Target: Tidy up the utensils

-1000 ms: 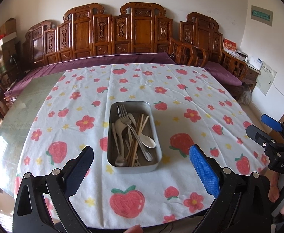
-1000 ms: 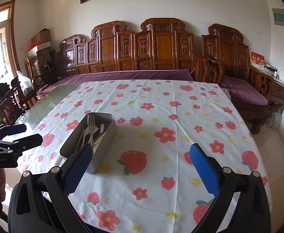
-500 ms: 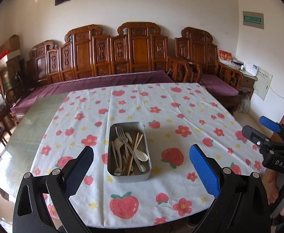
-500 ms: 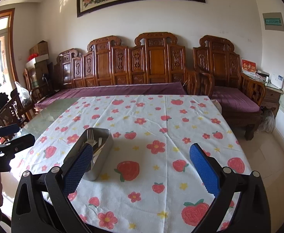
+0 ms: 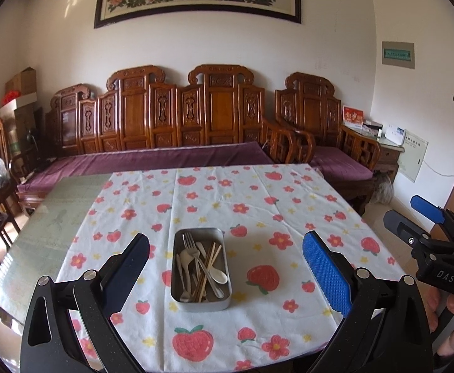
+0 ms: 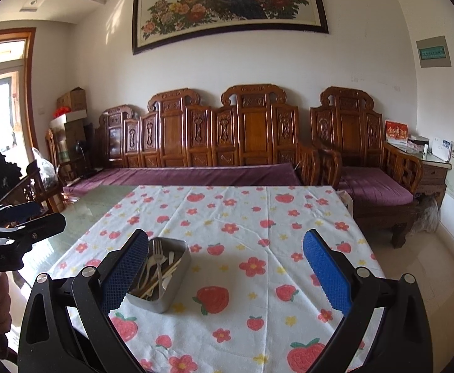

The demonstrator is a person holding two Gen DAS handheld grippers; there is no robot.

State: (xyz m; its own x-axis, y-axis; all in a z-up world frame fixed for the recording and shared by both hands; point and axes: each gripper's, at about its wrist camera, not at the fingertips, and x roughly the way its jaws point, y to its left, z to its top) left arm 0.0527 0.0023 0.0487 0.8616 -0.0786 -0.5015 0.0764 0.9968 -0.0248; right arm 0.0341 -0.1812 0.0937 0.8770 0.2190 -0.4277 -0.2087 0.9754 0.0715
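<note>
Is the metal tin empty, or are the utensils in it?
In it. The tin holds a fork, spoon and chopsticks, piled together unsorted.

table (image 5: 56, 217) | strawberry-print cloth (image 5: 258, 205) covers most | metal tin (image 5: 200, 303) of utensils on cloth

From my right wrist view, the tin (image 6: 161, 283) has its near-left corner hidden behind a pad, and the utensils (image 6: 158, 272) inside overlap too much to count.

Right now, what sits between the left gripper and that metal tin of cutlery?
Nothing but bare strawberry tablecloth. In the left wrist view, the open left gripper is held back from the metal tin, touching nothing.
</note>
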